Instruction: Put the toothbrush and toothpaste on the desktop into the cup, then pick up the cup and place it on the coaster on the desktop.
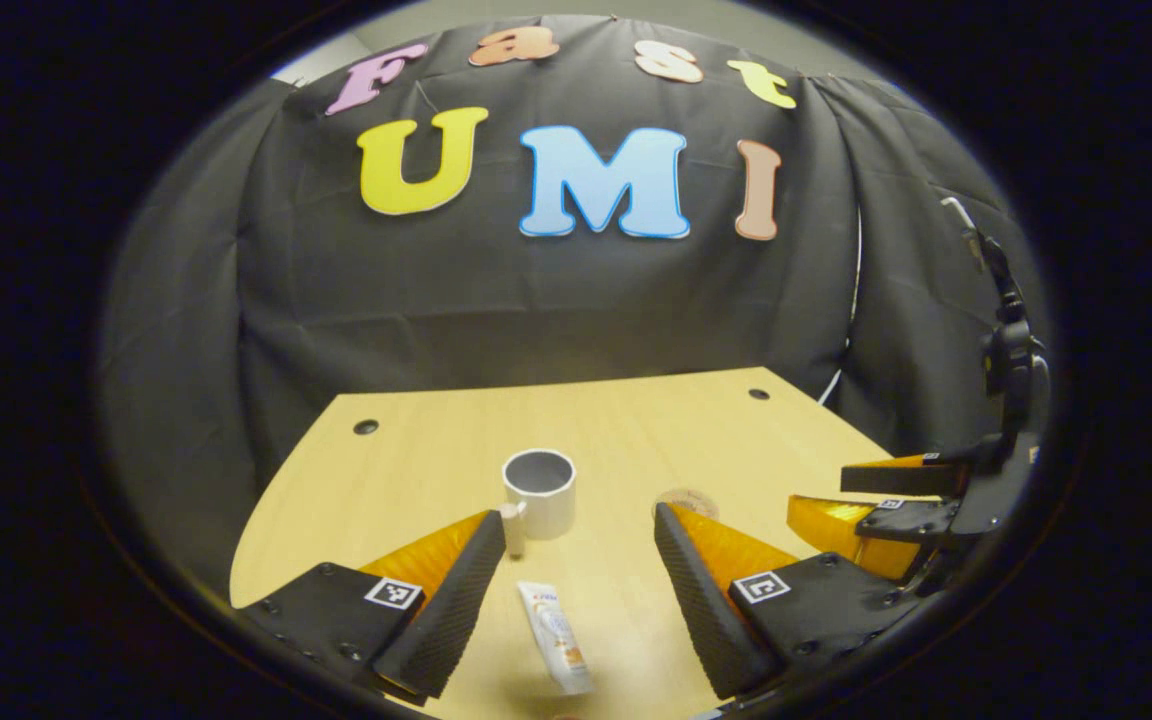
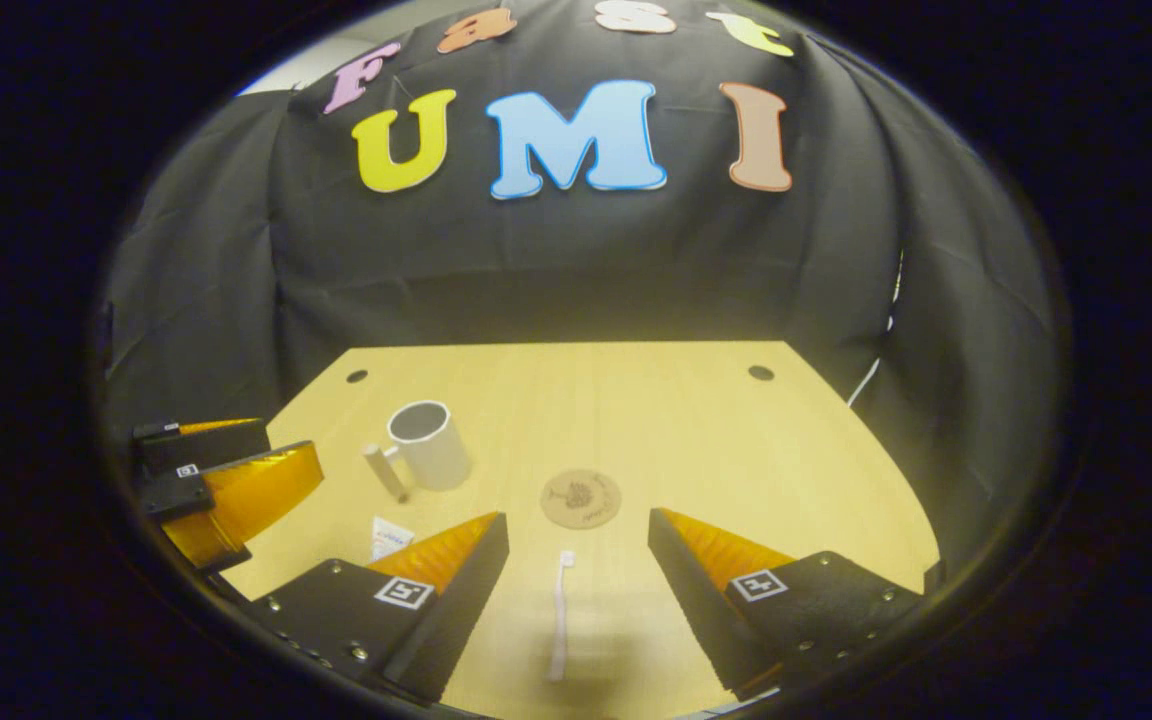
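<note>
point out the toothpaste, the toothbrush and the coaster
toothpaste [image 1: 556, 636], left gripper view, middle of the tube
toothbrush [image 2: 560, 620], right gripper view, middle of the handle
coaster [image 2: 581, 498], right gripper view, centre of the round top face

Recording booth, not a lived-in room: black cloth wall is draping around a light wooden desktop with cable holes. A plain grey wall is peeking over the cloth, and a white cable is hanging at the right.
</note>
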`<move>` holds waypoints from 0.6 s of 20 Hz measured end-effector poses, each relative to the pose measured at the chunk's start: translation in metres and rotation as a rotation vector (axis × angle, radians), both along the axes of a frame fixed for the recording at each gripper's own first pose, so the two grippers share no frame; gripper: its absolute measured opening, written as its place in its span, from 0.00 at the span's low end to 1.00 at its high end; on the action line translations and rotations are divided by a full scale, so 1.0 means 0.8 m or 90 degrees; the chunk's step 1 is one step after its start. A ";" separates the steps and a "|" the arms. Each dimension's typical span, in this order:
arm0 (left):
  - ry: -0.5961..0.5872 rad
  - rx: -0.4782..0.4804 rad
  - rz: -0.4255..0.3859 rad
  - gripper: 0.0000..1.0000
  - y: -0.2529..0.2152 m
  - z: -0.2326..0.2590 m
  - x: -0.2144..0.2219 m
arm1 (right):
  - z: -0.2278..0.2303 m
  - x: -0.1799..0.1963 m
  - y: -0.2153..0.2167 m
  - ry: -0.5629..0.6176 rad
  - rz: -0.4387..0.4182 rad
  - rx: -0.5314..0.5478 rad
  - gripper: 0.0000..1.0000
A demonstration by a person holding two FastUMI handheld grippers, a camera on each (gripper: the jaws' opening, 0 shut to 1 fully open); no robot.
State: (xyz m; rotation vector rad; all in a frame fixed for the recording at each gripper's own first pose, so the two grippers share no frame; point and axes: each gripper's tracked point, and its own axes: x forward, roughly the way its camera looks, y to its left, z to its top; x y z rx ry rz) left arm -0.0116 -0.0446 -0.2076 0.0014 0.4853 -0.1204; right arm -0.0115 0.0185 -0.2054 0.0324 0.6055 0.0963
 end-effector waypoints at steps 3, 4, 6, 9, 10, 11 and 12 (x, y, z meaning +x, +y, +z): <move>0.053 -0.004 -0.002 0.97 0.000 -0.046 -0.005 | -0.035 -0.009 0.004 0.050 -0.002 0.006 0.92; 0.072 -0.005 -0.003 0.98 -0.001 -0.064 -0.007 | -0.051 -0.011 0.005 0.066 -0.003 0.008 0.92; 0.109 -0.008 -0.007 0.98 -0.006 -0.090 -0.004 | -0.075 -0.016 0.006 0.100 -0.006 0.015 0.93; 0.160 -0.012 -0.007 0.98 -0.006 -0.137 -0.015 | -0.108 -0.023 0.007 0.145 -0.017 0.029 0.93; 0.173 -0.016 -0.004 0.98 -0.004 -0.148 -0.020 | -0.116 -0.023 0.007 0.158 -0.023 0.032 0.93; 0.188 -0.019 0.002 0.97 -0.001 -0.158 -0.025 | -0.127 -0.026 0.007 0.172 -0.028 0.034 0.93; 0.202 -0.022 0.008 0.98 0.002 -0.171 -0.027 | -0.134 -0.027 0.007 0.184 -0.031 0.035 0.93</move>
